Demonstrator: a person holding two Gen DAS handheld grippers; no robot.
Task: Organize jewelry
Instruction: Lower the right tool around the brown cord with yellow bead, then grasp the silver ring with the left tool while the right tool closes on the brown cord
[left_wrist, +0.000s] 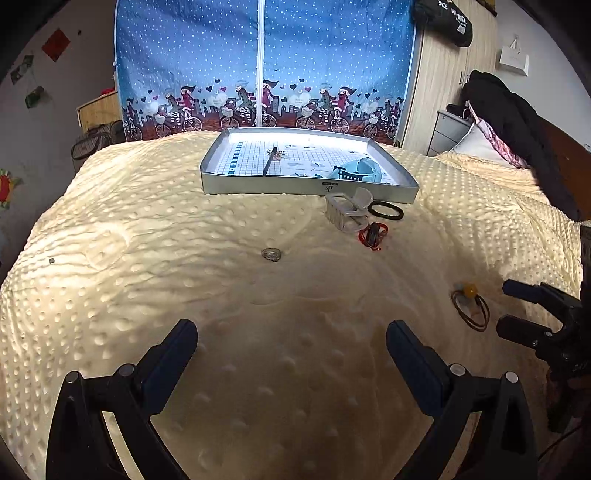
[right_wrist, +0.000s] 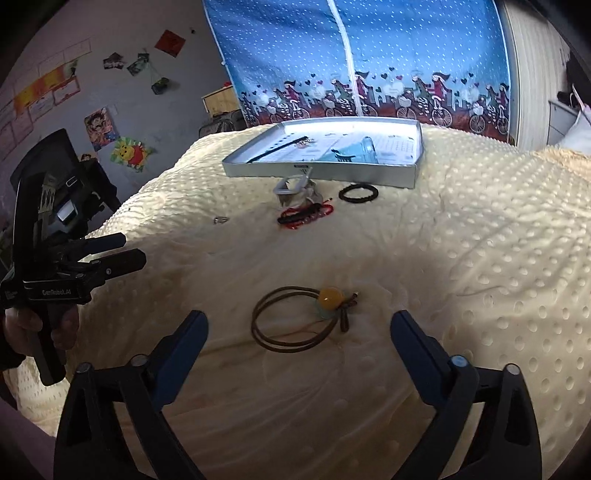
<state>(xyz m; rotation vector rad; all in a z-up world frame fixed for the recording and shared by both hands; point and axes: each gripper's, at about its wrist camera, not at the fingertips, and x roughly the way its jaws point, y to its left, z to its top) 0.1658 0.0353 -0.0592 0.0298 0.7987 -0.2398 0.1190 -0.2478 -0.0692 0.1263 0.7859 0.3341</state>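
Observation:
A brown cord necklace with an amber bead (right_wrist: 303, 317) lies on the cream bedspread just ahead of my open right gripper (right_wrist: 299, 332); the necklace (left_wrist: 471, 306) also shows at the right in the left wrist view. My left gripper (left_wrist: 291, 341) hangs open over bare bedspread. Farther off lie a silver ring (left_wrist: 272, 254) (right_wrist: 221, 220), a red and black bracelet (left_wrist: 373, 236) (right_wrist: 306, 216), a black bracelet (left_wrist: 385, 210) (right_wrist: 359, 193) and a small clear jewelry box (left_wrist: 347, 210) (right_wrist: 293, 188) with its lid up.
A shallow silver tray (left_wrist: 310, 186) (right_wrist: 321, 170) lined with printed paper stands at the back, holding a dark pen (left_wrist: 269, 160) and a pale blue object (left_wrist: 360, 171). Behind it hangs a blue curtain. Pillows and dark clothing are piled at the far right.

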